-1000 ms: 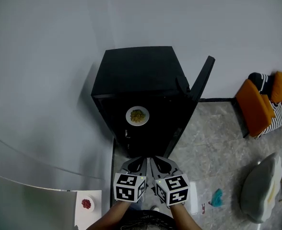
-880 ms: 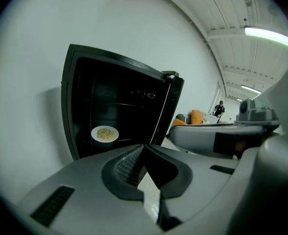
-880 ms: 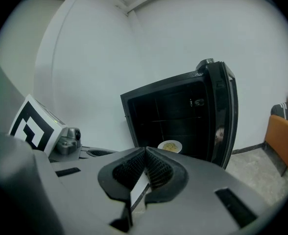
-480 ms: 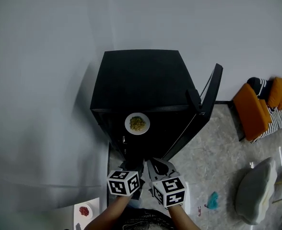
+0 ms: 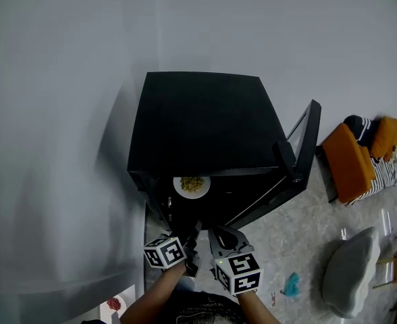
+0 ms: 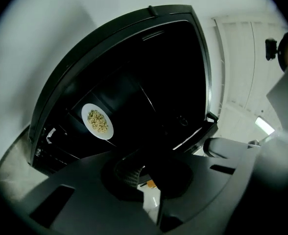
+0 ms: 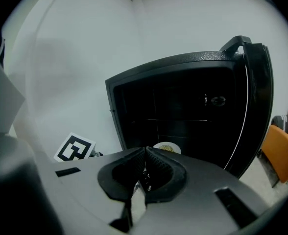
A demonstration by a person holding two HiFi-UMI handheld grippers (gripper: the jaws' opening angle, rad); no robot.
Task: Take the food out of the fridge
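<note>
Grippers first: the left gripper (image 5: 194,232) has its jaws closed tip to tip with nothing between them, as the left gripper view confirms (image 6: 142,168). The right gripper (image 5: 216,233) is also closed and empty, its pads meeting at the tips in the right gripper view (image 7: 145,153). Both point toward the open front of the fridge (image 5: 198,120), side by side and close together.

Compared with a second ago, both grippers stand nearer the fridge opening. The left gripper has rolled about its pointing line, so its marker cube (image 5: 165,252) now sits tilted, where before it was square to the camera. The right gripper's cube (image 5: 239,273) keeps nearly the same attitude.

The plate of food (image 5: 192,184) lies flat on a shelf inside the fridge, near the front edge, just beyond the jaw tips and untouched. Its food side faces up. The plate is round, so it has no long axis. In the head view the fridge top now covers its far rim; a second ago the whole plate showed. It also shows in the left gripper view (image 6: 97,121) and the right gripper view (image 7: 167,148).

The fridge door (image 5: 305,150) stands swung open to the right.
</note>
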